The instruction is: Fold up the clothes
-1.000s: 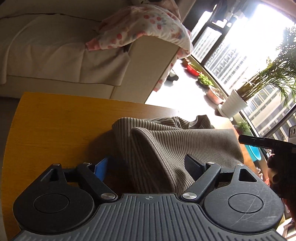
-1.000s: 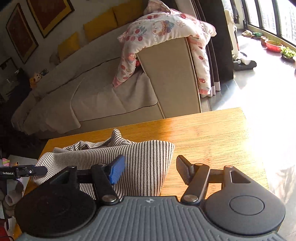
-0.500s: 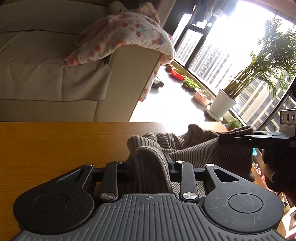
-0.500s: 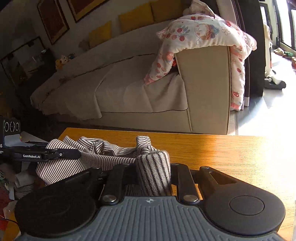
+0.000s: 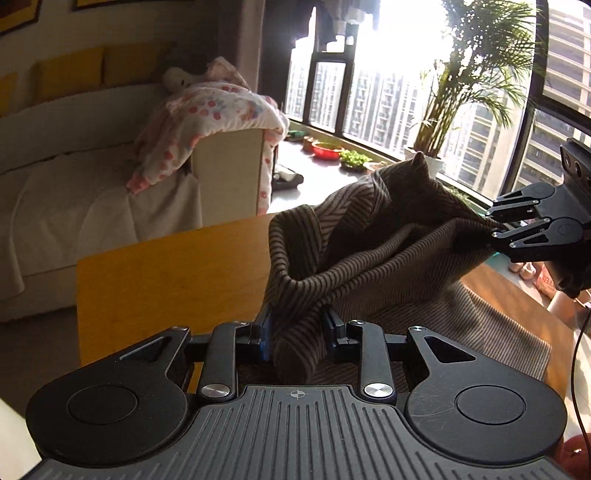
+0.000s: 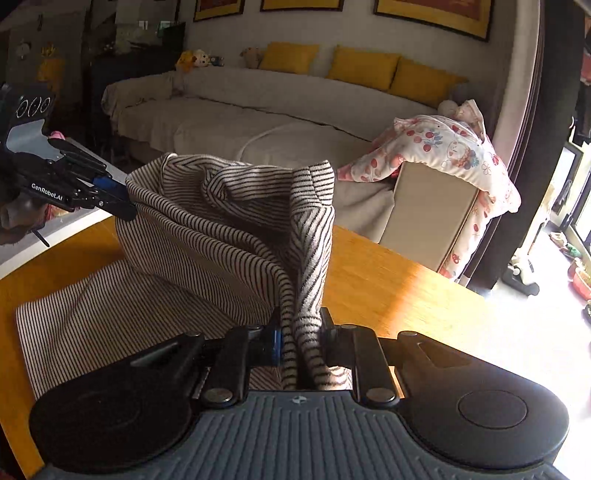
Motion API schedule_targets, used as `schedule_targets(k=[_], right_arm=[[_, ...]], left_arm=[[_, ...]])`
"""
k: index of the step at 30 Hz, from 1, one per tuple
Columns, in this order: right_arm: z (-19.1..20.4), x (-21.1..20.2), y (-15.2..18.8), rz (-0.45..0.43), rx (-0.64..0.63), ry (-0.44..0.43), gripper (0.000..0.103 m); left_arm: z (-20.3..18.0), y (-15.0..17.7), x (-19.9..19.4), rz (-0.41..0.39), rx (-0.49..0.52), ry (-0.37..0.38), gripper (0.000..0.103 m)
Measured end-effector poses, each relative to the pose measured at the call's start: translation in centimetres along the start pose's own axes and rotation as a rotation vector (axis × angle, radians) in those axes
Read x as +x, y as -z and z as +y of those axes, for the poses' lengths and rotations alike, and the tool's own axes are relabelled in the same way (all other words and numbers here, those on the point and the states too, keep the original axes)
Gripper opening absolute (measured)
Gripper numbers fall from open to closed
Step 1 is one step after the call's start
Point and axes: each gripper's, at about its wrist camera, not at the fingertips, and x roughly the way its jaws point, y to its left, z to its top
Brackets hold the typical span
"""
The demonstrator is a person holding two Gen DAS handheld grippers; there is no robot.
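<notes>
Left wrist view: both my grippers, left gripper and right gripper, have jaws pinching the striped garment, lifting one edge off the surface so it can fold over.

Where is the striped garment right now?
In both wrist views, the striped garment hangs between the left gripper and right gripper, upper part lifted, lower part lying on the wooden table.

A long beige sofa with yellow cushions stands against the wall beneath framed pictures. A flowered quilt drapes over its arm. Bright daylight pours through tall windows beside a potted palm, falling across the wooden desk.
</notes>
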Motion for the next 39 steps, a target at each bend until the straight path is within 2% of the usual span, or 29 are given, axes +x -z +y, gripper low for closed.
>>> schedule_targets(k=[3,5,7,9,13,15,19,21,22,24,26,28,29,32,34,36,38,39], right_arm=[[2.4,-1.6,2.4,0.032,-0.079,0.029,0.018],[3.9,-2.1,3.9,0.064,-0.133,0.049,0.018],[5.0,-2.4,5.0,0.088,-0.171,0.070,0.018],[5.8,-2.6,5.7,0.097,-0.204,0.092,0.019],[7.0,-3.6,6.8,0.118,-0.268,0.136,0.025],[7.0,-4.3,7.3,0.130,-0.274,0.148,0.029],[5.2,-6.1,7.6,0.121,-0.145,0.147,0.042],[3.2,-7.1,7.1,0.091,0.025,0.140,0.059],[2.0,-7.5,7.0,0.078,0.133,0.121,0.071],[-0.2,-7.8,7.1,0.062,0.340,0.064,0.078],[-0.9,-7.0,7.5,0.057,0.420,0.035,0.078],[-1.6,-6.2,7.9,0.052,0.500,0.006,0.078],[-1.9,-5.8,8.1,0.050,0.540,-0.009,0.077],[-2.7,-4.3,8.6,0.047,0.638,-0.052,0.077],[-2.1,-2.4,8.4,0.062,0.633,-0.073,0.077],[-1.5,-0.7,8.3,0.083,0.627,-0.085,0.077],[-0.8,0.5,8.3,0.094,0.595,-0.090,0.071],[-0.5,0.5,8.3,0.085,0.561,-0.088,0.066]], left_arm=[[0.1,2.6,-1.4,0.039,-0.017,-0.043,0.033],[0.7,3.4,-2.4,0.036,-0.046,-0.047,0.033],[1.5,3.4,-3.4,0.006,-0.106,0.002,0.038],[2.2,3.2,-4.1,-0.029,-0.173,0.062,0.057],[2.5,2.3,-4.8,-0.065,-0.262,0.122,0.063],[2.2,1.7,-5.0,-0.076,-0.284,0.144,0.072],[1.0,0.8,-4.5,-0.084,-0.293,0.182,0.078],[0.3,0.7,-3.1,-0.048,-0.282,0.158,0.079],[-0.1,0.8,-2.2,-0.016,-0.277,0.139,0.079],[-1.0,1.8,0.3,0.117,-0.214,0.041,0.077],[-1.8,3.0,1.8,0.208,-0.104,-0.047,0.078],[-1.7,3.5,1.4,0.210,-0.101,-0.029,0.077],[-1.2,3.2,0.8,0.184,-0.149,0.014,0.074],[0.4,1.9,-1.0,0.085,-0.292,0.138,0.080],[0.8,1.4,-0.7,0.069,-0.338,0.162,0.082],[0.6,1.5,0.7,0.101,-0.359,0.155,0.082],[0.1,1.9,2.2,0.130,-0.342,0.142,0.077],[-0.1,2.1,2.9,0.144,-0.333,0.136,0.064]])
